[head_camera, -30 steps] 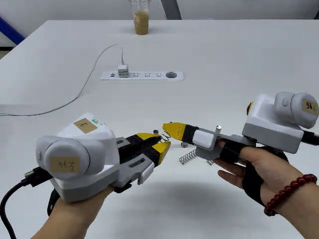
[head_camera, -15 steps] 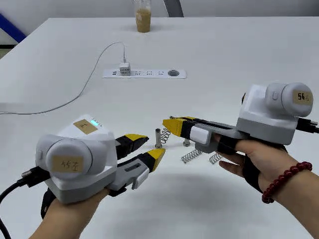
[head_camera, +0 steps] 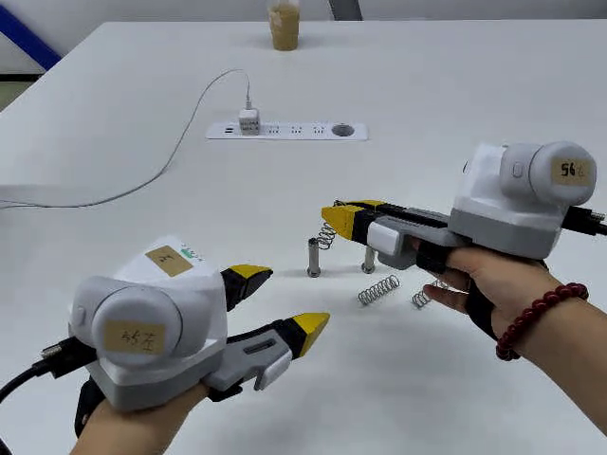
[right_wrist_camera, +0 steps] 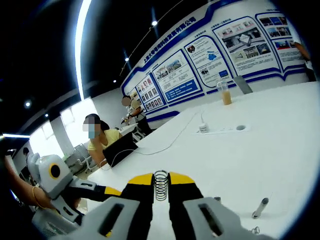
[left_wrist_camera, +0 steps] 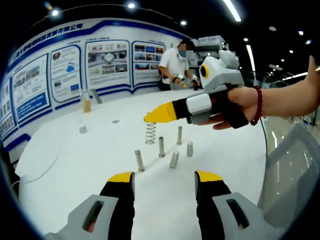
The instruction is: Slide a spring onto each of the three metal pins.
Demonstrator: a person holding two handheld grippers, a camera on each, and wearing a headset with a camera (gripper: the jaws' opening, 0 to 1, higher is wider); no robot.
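My right gripper is shut on a small metal spring, which hangs from its yellow tips above the white table. In the right gripper view the spring stands upright between the closed jaws. A metal pin stands just below and left of the held spring, and a shorter pin stands to its right. Two loose springs lie on the table near the right hand. My left gripper is open and holds nothing, a short way in front of the pins.
A white power strip with a plugged charger and a grey cable lies farther back. A cup of brown drink stands at the far edge. People sit beyond the table.
My left gripper has opened wide and drawn back from the pins toward me. My right gripper keeps the spring and has risen a little above the pins.
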